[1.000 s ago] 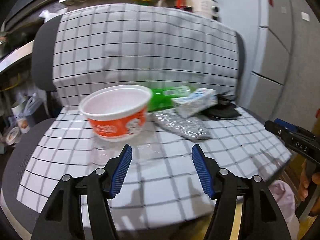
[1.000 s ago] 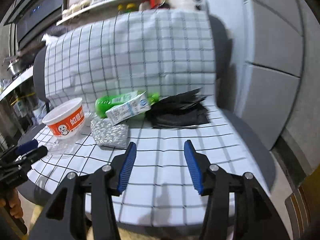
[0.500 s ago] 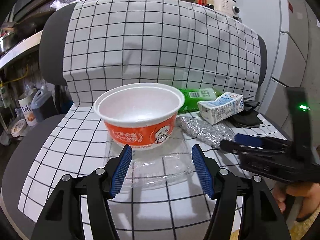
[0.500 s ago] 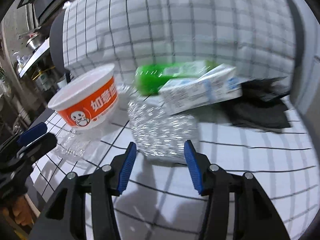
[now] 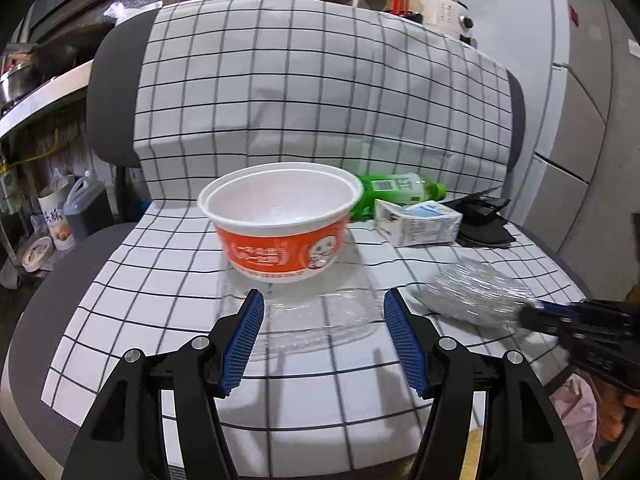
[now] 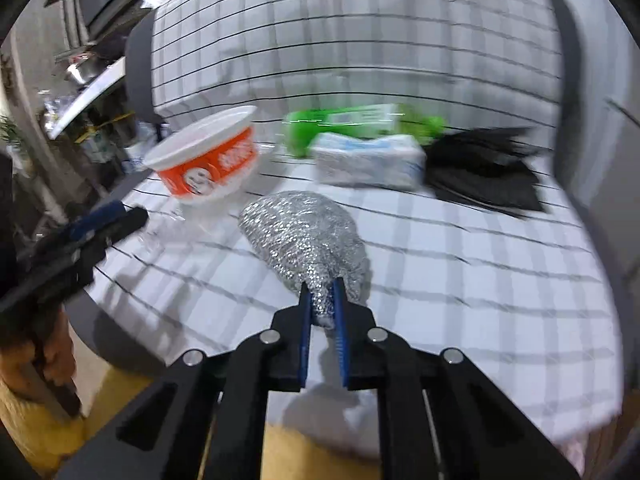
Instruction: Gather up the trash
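Trash lies on a checked cloth over a chair seat [image 5: 168, 264]. My right gripper [image 6: 322, 298] is shut on the near end of a silver foil bag [image 6: 304, 236], which also shows in the left wrist view [image 5: 472, 296]. My left gripper [image 5: 324, 320] is open and empty, just in front of a clear plastic lid [image 5: 316, 320] and an orange and white noodle bowl [image 5: 280, 224]. A green bottle [image 5: 400, 190], a white and blue milk carton [image 5: 420, 222] and black bags [image 5: 484, 220] lie behind.
The chair back [image 5: 320, 92] rises behind the trash. Shelves with jars and a bottle stand at the left [image 5: 52, 216]. Grey cabinet panels [image 5: 576, 140] are at the right. A pink bag [image 5: 572, 404] hangs below the seat's right front edge.
My right gripper has closed on the silver foil bag and pulled it toward the seat's front. My left gripper has moved slightly closer to the bowl and stayed open.
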{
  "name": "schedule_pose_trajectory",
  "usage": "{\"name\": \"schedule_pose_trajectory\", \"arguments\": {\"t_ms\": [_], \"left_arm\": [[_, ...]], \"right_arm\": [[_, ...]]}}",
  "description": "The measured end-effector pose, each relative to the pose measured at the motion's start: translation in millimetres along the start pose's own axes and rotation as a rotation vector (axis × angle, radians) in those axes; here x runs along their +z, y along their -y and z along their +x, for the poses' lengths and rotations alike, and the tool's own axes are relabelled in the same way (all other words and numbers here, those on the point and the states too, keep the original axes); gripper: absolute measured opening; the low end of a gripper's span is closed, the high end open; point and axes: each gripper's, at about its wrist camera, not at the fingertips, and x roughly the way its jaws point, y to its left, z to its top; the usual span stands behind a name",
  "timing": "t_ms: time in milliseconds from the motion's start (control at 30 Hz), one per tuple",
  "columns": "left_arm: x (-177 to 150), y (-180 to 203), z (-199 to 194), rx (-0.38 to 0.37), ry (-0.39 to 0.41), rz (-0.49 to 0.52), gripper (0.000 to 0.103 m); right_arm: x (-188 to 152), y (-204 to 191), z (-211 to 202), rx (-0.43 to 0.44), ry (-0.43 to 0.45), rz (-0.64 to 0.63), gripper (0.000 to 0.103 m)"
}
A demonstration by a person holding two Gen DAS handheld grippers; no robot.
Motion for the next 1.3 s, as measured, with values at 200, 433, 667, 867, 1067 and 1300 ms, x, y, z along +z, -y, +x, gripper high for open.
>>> {"name": "schedule_pose_trajectory", "arguments": {"t_ms": [200,433,667,867,1067,1300], "left_arm": [[0.7,21.0,-2.0,-0.032,0.003,0.022,0.063],[2.2,24.0,-1.4,-0.013,0.004,0.025,0.063],[4.8,9.3,3.5,0.010,0.006,0.006,0.063],[9.8,-8.4,16.4,0.020,0.003,-0.017,0.063],[14.4,-23.2,29.5,0.011,-0.003,-0.046,0.063],[12.5,-28.4,33.3,0.004,-0.012,-0.063,0.063]], "right_arm": [[-11.9,47.5,-16.8,-0.233,0.056,0.070,0.012],[7.2,35.6,-9.7,-0.179,0.130,0.047,0.051],[55.3,-8.5,48.3,-0.087,0.099,-0.005,0.052],[86.4,-33.8,99.5,-0.087,0.069,-0.032,0.052],[106.3,-50.8,133.9,-0.112,0.041,-0.092,0.045],[105.0,-59.9,143.1,-0.178,0.012,-0.185,0.032]]}}
